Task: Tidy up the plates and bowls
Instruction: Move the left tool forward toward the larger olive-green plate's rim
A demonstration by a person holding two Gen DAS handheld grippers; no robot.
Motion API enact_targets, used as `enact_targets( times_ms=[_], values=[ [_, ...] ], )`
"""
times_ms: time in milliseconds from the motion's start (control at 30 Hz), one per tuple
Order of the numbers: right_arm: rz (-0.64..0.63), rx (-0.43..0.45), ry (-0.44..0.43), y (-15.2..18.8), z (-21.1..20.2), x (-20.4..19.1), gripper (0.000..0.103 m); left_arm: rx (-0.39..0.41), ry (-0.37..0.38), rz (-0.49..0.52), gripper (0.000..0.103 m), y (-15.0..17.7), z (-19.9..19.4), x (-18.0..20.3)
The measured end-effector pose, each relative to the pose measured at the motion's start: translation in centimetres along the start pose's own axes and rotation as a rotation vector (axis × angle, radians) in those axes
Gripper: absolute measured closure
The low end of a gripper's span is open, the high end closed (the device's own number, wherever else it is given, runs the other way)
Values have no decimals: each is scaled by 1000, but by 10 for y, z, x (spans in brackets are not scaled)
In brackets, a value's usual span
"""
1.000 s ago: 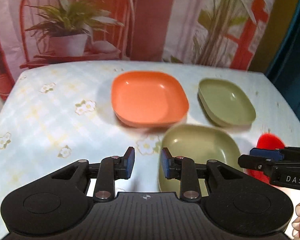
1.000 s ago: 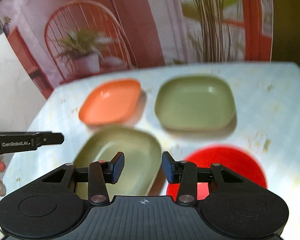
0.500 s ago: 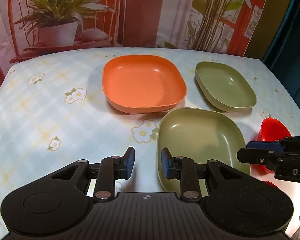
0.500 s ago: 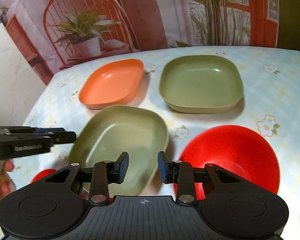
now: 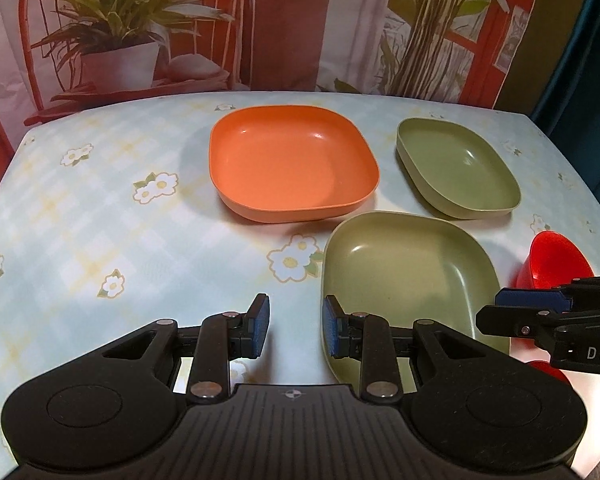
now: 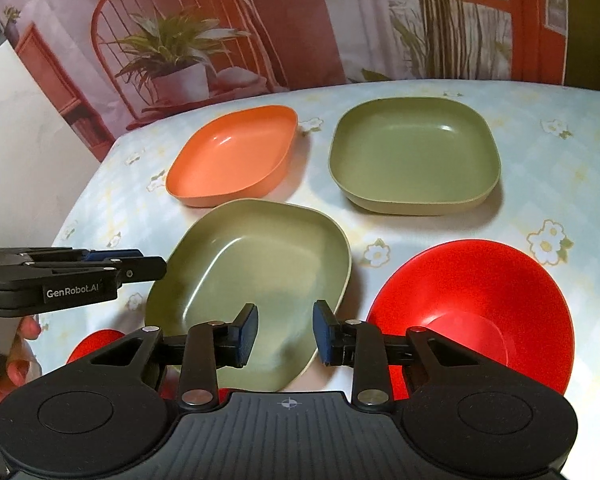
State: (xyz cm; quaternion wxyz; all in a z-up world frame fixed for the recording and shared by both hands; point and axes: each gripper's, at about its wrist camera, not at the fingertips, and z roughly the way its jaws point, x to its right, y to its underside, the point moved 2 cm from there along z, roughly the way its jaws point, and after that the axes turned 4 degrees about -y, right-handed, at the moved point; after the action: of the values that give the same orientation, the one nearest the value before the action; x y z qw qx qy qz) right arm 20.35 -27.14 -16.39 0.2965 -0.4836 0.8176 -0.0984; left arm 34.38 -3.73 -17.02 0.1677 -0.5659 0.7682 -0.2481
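Floral-cloth table: both hand-held grippers, left and right, spread, empty; approach step; next, pinch near green plate rim.

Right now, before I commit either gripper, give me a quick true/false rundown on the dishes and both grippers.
1. The orange plate is stacked on a green plate. False: it sits alone on the tablecloth.
2. Both grippers are empty. True: the left gripper and right gripper stand open with nothing between the fingers.
3. The near green plate lies directly ahead of the right gripper. True.
4. The large red bowl is upside down. False: it is upright, its inside showing.
5. The far green plate touches the orange plate. False: tablecloth shows between them.
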Motion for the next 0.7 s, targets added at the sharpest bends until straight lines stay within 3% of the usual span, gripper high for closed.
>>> enact_targets(
  times_ms=[333,467,700],
  values=[
    [18,-7,-6,-1,4,2,75,15,25,-10,73,-1,-1,-3],
    [31,-12,-8,-1,6,2,75,18,36,-10,81,-1,-1,-4],
    [47,-10,14,-3,10,2,75,27,45,-12,82,0,-2,-6]
  ],
)
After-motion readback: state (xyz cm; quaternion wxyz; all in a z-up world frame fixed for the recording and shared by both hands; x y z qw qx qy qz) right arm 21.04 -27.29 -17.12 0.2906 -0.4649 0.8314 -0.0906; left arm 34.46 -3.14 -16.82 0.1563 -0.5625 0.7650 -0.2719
